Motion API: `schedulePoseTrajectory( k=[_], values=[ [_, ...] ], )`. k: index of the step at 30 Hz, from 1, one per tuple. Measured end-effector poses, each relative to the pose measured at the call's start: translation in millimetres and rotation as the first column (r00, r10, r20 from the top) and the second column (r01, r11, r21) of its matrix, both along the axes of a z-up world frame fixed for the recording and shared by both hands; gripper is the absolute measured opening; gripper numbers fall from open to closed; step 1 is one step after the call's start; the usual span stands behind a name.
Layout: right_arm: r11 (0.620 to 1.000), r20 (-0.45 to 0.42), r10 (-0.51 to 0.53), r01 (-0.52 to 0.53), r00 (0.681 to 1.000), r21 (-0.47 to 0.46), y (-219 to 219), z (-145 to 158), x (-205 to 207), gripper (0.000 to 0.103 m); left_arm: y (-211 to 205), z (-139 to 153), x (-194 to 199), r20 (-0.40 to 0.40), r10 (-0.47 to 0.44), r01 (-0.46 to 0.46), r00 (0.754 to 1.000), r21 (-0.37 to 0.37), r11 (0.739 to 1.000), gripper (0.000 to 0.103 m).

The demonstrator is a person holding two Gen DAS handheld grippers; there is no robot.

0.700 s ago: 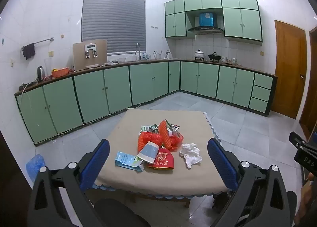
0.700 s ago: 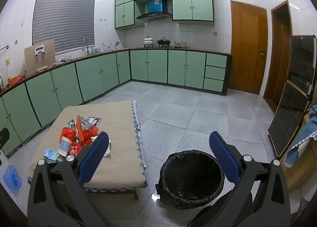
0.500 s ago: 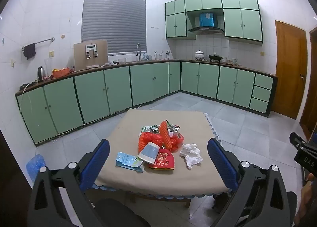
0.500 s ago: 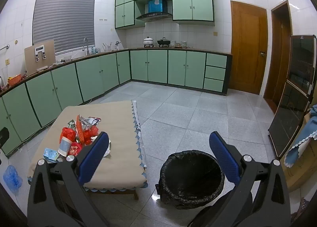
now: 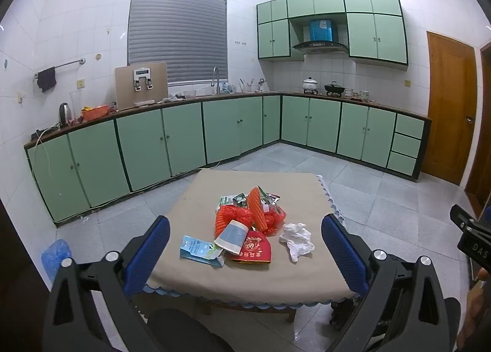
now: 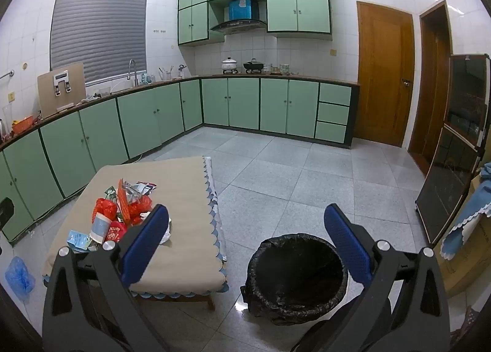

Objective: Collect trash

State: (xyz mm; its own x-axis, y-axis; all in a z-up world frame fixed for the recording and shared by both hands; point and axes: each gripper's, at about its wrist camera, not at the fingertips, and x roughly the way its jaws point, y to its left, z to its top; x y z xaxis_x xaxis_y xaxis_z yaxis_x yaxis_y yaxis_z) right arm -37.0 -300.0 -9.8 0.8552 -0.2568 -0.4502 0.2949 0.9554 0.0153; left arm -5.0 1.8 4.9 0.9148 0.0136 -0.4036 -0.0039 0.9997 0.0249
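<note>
A pile of trash lies on the low table point(image 5: 196, 195): orange foam netting point(image 5: 256, 212), a paper cup point(image 5: 232, 234), a red packet point(image 5: 253, 249), a blue carton point(image 5: 199, 250), a crumpled white tissue point(image 5: 296, 238) and wrappers point(image 5: 270, 197). My left gripper point(image 5: 245, 250) is open and empty, held in front of the table's near edge. My right gripper point(image 6: 247, 246) is open and empty, above a black-lined trash bin point(image 6: 296, 273) on the floor right of the table point(image 6: 190, 192). The pile also shows in the right wrist view point(image 6: 118, 217).
Green cabinets point(image 5: 184, 140) line the left and far walls. A blue plastic bag point(image 5: 55, 255) lies on the floor left of the table. A dark glass cabinet point(image 6: 457, 174) and a cardboard box with blue cloth point(image 6: 469, 235) stand at the right. Grey tiled floor point(image 6: 307, 174) lies beyond the bin.
</note>
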Motion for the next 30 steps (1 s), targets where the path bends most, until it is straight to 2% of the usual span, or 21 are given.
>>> schedulePoseTrajectory(
  k=[30],
  values=[
    [1.0, 0.004, -0.001, 0.001, 1.0, -0.004, 1.8, 1.4, 3.9, 0.098, 3.3, -2.1, 5.3, 0.003, 0.009, -0.009, 1.0, 0.001, 1.0, 0.097]
  ],
)
